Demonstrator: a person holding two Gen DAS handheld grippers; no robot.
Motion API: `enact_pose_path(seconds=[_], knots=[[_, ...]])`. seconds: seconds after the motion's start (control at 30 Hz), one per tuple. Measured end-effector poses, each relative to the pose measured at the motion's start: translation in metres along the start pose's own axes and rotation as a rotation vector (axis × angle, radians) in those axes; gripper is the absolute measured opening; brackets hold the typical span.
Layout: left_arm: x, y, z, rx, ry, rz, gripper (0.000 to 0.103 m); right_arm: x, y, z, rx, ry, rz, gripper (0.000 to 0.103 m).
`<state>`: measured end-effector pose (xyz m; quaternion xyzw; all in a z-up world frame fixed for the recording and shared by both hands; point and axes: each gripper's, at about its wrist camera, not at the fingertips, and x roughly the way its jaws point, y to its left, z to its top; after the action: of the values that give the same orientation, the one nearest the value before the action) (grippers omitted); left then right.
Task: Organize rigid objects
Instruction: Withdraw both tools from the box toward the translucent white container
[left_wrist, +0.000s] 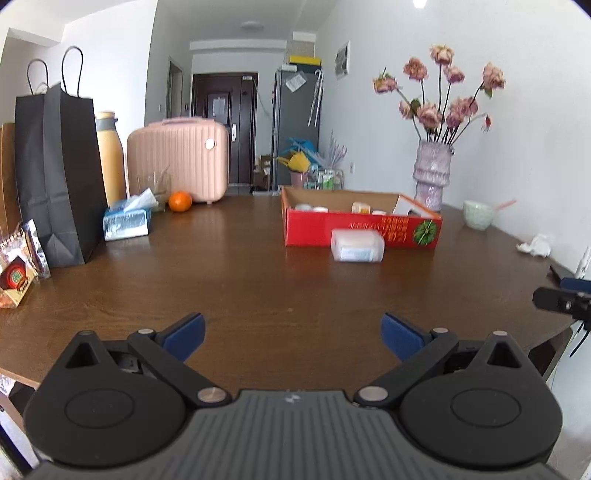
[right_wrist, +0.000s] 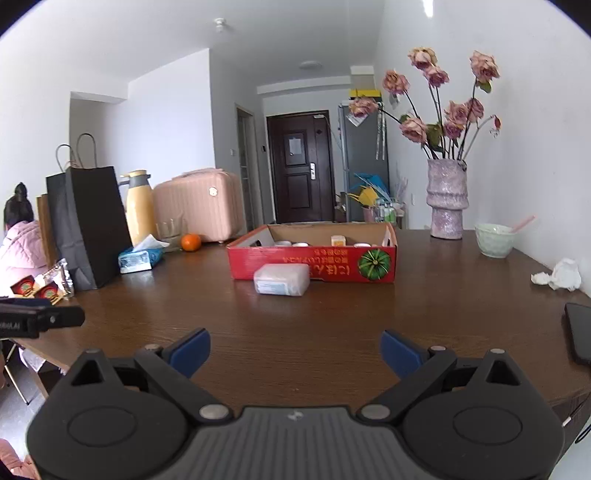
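Left wrist view: seen lying flat on the dark wood-grain table (left_wrist: 258, 280), a frosted rounded-corner plastic case (left_wrist: 357, 245), long axis running left to right across the frame, set just in front of the red cardboard box (left_wrist: 362, 230) and touching or nearly touching its printed front wall. Visible inside the open-topped box, several small white jars and a yellow-labelled one. Left gripper (left_wrist: 293, 338) low over the near table edge, blue-padded jaws released and spread wide, nothing between them. Farther left, a matte black paper bag (left_wrist: 59, 173), a tissue pack (left_wrist: 127, 221) and an orange (left_wrist: 180, 201).

Right wrist view: same translucent case (right_wrist: 281, 279), pale pink contents above a blue label strip, broad side facing the camera, against the left part of the box front (right_wrist: 314, 264). Right gripper (right_wrist: 295, 352) with jaws wide apart and empty. Beyond the box to the right, a ribbed lilac vase (right_wrist: 447, 199) of dried roses, a pale green bowl (right_wrist: 495, 240), crumpled tissue (right_wrist: 559, 275); at the right edge, a dark phone (right_wrist: 580, 332).
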<state>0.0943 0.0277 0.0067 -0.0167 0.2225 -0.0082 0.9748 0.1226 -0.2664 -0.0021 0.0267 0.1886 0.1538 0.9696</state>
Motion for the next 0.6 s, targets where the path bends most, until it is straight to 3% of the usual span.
enact_pose_path(seconds=[0.3, 0.5, 0.6], knots=[[0.038, 0.008, 0.005, -0.004, 0.082, -0.016, 0.102, 0.042, -0.02, -0.002, 0.101, 0.048, -0.05, 0.098], [0.072, -0.001, 0.026, -0.004, 0.095, -0.084, 0.09, 0.074, -0.03, 0.005, 0.134, 0.081, -0.046, 0.097], [0.098, -0.006, 0.039, -0.01, 0.11, -0.126, 0.078, 0.094, -0.035, 0.014, 0.141, 0.093, -0.034, 0.096]])
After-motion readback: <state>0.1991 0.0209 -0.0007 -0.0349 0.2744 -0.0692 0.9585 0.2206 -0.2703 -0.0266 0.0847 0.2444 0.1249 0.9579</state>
